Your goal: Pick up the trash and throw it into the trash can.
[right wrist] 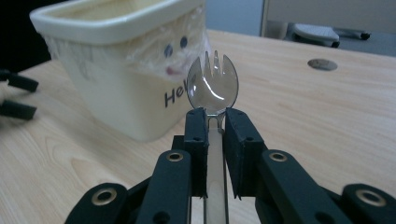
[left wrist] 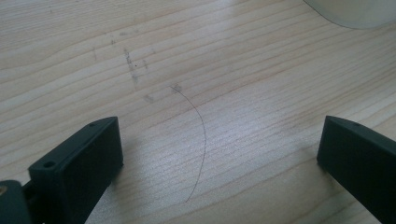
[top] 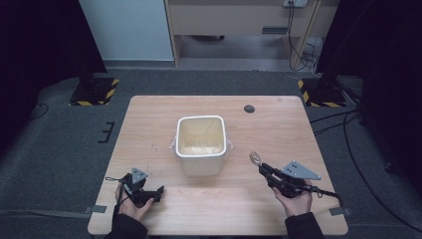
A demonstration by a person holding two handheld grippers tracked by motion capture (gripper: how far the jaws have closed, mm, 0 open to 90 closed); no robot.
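Observation:
A clear plastic spork (right wrist: 213, 84) stands out of my right gripper (right wrist: 215, 119), whose jaws are shut on its handle, tines pointing away. In the high view the right gripper (top: 263, 168) is at the table's front right, with the spork (top: 255, 158) held just right of a cream plastic bin (top: 200, 144) lined with a clear bag. The bin (right wrist: 121, 70) bears a printed face and letters on its side. My left gripper (top: 158, 191) rests at the front left, its jaws wide apart over bare wood (left wrist: 205, 140) with nothing between them.
The wooden table (top: 278, 129) has a round dark cable cap (top: 249, 108) at the back right. Grey carpet surrounds it, with stand bases marked by yellow-black tape at both back corners and cables on the floor to the right.

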